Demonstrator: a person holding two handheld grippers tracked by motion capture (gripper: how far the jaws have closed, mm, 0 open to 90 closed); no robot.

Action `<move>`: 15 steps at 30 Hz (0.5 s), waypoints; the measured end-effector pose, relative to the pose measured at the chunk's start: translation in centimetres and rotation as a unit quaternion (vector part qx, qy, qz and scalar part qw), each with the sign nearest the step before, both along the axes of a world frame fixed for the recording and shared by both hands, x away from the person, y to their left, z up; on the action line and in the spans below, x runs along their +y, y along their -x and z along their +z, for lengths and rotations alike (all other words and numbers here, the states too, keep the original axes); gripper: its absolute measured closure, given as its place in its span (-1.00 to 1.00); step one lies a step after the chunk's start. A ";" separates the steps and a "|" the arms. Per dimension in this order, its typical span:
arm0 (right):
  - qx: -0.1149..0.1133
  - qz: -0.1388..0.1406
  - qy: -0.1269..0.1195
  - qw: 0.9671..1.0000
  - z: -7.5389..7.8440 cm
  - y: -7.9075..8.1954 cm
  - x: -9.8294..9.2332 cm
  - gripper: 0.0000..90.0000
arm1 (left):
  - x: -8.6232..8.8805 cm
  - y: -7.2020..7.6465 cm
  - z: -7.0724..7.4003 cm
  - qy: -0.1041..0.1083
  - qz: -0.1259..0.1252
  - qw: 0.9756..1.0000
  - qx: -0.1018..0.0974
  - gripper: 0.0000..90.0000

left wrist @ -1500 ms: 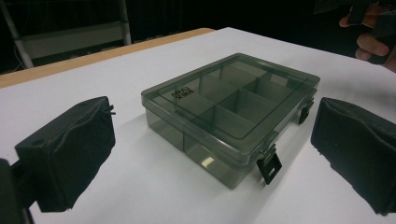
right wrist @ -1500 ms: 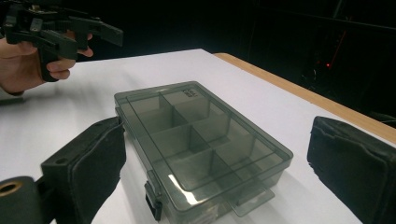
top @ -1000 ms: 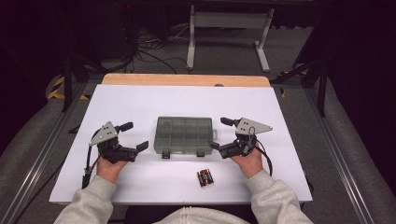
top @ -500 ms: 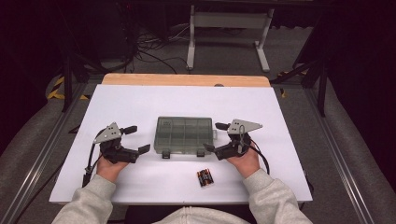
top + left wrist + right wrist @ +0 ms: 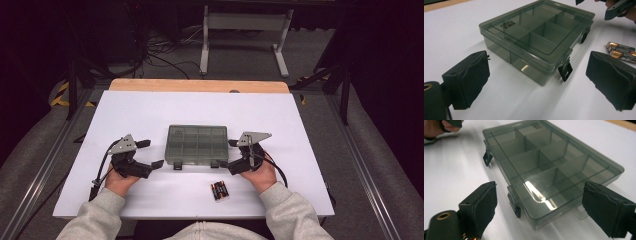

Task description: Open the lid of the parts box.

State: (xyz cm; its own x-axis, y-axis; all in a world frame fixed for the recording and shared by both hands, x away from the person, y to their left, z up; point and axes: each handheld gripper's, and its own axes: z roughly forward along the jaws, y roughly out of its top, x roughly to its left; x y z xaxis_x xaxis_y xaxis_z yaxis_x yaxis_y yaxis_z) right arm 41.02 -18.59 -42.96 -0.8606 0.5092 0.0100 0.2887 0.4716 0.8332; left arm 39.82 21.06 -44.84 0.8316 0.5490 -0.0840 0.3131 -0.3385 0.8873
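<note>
A closed smoky-grey plastic compartment box (image 5: 197, 145) with two black latches on its near side lies mid-table. My left gripper (image 5: 151, 153) is open just off its left end; the box corner (image 5: 534, 42) and one latch (image 5: 565, 71) lie ahead of the pads, untouched, and the jaws have just closed a little. My right gripper (image 5: 227, 153) is open at the right end. Its jaws have just been closing, with the box's end (image 5: 549, 167) between the pads (image 5: 607, 207), which stand clear of it. Three AA batteries (image 5: 219, 190) lie near the front edge.
The white tabletop (image 5: 150, 110) has free room behind and beside the box; a wooden strip (image 5: 200, 85) runs along its far edge. The batteries (image 5: 621, 51) lie close to the box's near right corner. A metal stand (image 5: 245, 30) rises on the floor beyond.
My right gripper has moved left and down, up to the box's right end. The left gripper has stayed almost in place.
</note>
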 end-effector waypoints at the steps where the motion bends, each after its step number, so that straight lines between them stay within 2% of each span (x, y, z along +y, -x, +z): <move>1: 0.002 -0.001 0.006 1.000 -0.2 0.0 0.0 -0.69 | -0.1 0.0 0.0 -0.005 -0.001 1.000 -0.001 -0.88; 6: 0.016 -0.008 0.030 0.999 -0.6 0.2 0.2 -0.66 | -0.2 -0.1 -0.2 -0.012 -0.005 1.000 0.005 -0.87; 12: 0.028 -0.011 0.041 0.999 -1.2 0.3 0.1 -0.60 | -0.4 -0.2 -0.4 -0.018 -0.007 1.000 0.010 -0.87; 15: 0.028 -0.011 0.042 0.999 -1.1 0.4 0.0 -0.51 | -0.5 -0.2 -0.5 -0.024 -0.011 1.000 0.012 -0.85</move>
